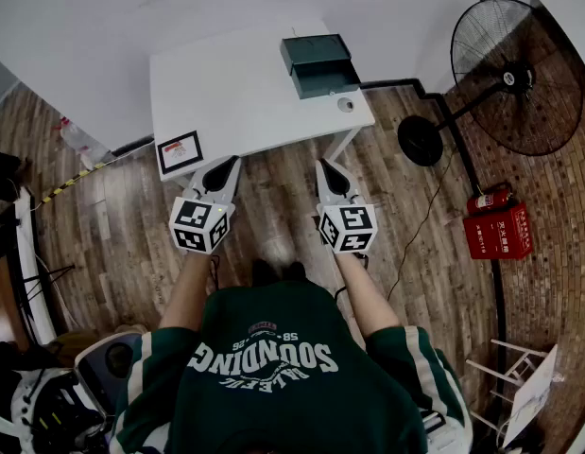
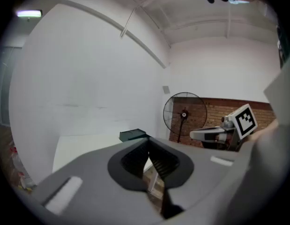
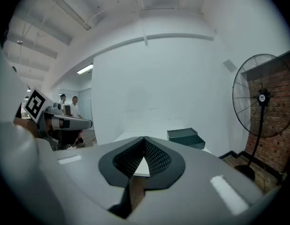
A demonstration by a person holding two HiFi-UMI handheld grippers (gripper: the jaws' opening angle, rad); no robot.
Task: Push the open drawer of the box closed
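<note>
The dark green box (image 1: 317, 57) stands at the far right corner of the white table (image 1: 235, 93), its drawer (image 1: 326, 81) pulled out toward me. Both grippers hover over the wooden floor short of the table's near edge, well away from the box. In the head view my left gripper (image 1: 223, 165) and right gripper (image 1: 328, 166) are both shut and hold nothing. The left gripper view has the shut jaw tips (image 2: 148, 143) with the box (image 2: 132, 135) small beyond them. The right gripper view has shut tips (image 3: 144, 139) and the box (image 3: 185, 137) ahead to the right.
A framed card (image 1: 180, 151) lies at the table's near left corner, and a small round object (image 1: 346, 105) sits near the box. A standing fan (image 1: 514, 74) and a red fire-extinguisher case (image 1: 498, 225) are on the right by a brick wall. People stand far off (image 3: 69, 106).
</note>
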